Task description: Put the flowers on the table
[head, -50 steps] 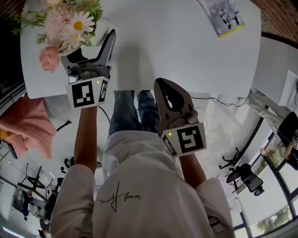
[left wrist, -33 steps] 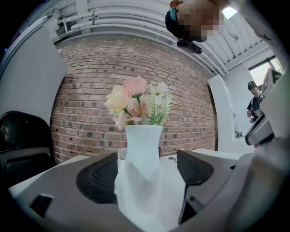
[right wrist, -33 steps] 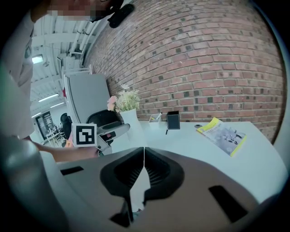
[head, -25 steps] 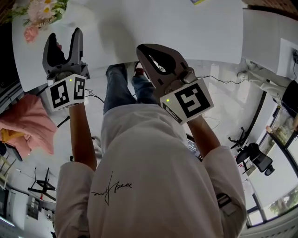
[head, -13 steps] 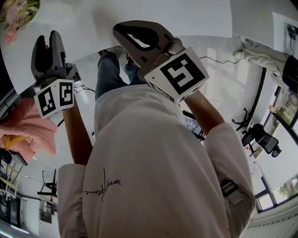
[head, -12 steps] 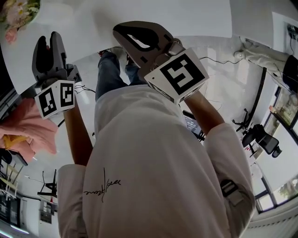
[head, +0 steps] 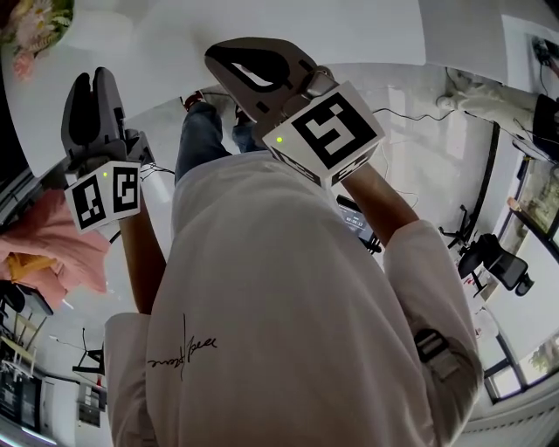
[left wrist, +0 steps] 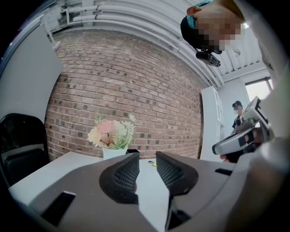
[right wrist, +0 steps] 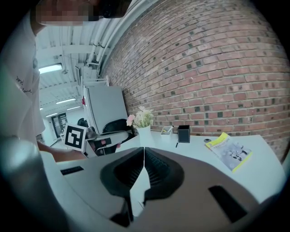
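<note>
The flowers (head: 35, 26), pink and white in a white vase (left wrist: 113, 152), stand at the far left of the white table (head: 175, 35). They show ahead in the left gripper view (left wrist: 111, 132) and smaller in the right gripper view (right wrist: 141, 118). My left gripper (head: 90, 80) is off the table's near edge, well apart from the vase; its jaws are closing with a narrow gap and nothing between them (left wrist: 147, 157). My right gripper (head: 214, 54) is raised in front of my chest, its jaws closed tip to tip and empty (right wrist: 144, 150).
A yellow booklet (right wrist: 229, 149) and a black pen holder (right wrist: 183, 133) lie on the table's far side by the brick wall. A black chair (left wrist: 22, 140) stands at the table's left end. A pink cloth (head: 48, 253) lies low on the left, and an office chair (head: 493, 262) on the right.
The left gripper has let go of the vase and drawn back off the table, its jaws narrowing. The right gripper has risen closer to my chest. The flowers stay on the table.
</note>
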A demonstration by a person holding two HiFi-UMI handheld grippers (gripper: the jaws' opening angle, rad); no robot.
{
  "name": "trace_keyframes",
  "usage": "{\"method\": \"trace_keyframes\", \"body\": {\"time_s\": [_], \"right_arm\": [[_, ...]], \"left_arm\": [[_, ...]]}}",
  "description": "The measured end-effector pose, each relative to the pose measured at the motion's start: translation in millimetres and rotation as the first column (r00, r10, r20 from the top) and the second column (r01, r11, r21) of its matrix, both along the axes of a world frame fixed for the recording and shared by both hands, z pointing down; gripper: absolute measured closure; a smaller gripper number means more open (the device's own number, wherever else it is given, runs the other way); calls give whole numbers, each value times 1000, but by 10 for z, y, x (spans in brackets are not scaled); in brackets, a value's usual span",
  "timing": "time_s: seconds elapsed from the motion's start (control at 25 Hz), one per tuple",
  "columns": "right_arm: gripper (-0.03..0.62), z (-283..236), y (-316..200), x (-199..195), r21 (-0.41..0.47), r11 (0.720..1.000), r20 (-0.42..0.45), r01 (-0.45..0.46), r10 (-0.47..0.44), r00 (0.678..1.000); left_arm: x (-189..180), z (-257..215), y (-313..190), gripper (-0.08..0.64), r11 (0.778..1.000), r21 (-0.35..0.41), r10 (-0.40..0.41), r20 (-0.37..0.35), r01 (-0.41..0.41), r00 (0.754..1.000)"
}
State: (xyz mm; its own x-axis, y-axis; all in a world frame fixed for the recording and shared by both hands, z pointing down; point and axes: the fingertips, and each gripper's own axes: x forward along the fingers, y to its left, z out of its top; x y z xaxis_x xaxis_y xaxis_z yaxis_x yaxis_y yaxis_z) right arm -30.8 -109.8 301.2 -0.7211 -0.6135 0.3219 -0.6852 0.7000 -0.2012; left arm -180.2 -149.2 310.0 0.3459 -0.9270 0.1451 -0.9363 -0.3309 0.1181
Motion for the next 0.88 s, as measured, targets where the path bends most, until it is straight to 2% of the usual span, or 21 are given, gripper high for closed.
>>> {"method": "trace_keyframes", "body": {"time_s": [0.48,0.88], "right_arm": [[566,-115,134,69,20,1000,30,-4,3,1000],[568,-122,239,80,18,999,19,43,-43,999]], "left_arm": [[71,-150,232,488,1000,-9,-13,-10,13,1000],[45,-221,428,536,998,-8,-54,-19,54,998]]}}
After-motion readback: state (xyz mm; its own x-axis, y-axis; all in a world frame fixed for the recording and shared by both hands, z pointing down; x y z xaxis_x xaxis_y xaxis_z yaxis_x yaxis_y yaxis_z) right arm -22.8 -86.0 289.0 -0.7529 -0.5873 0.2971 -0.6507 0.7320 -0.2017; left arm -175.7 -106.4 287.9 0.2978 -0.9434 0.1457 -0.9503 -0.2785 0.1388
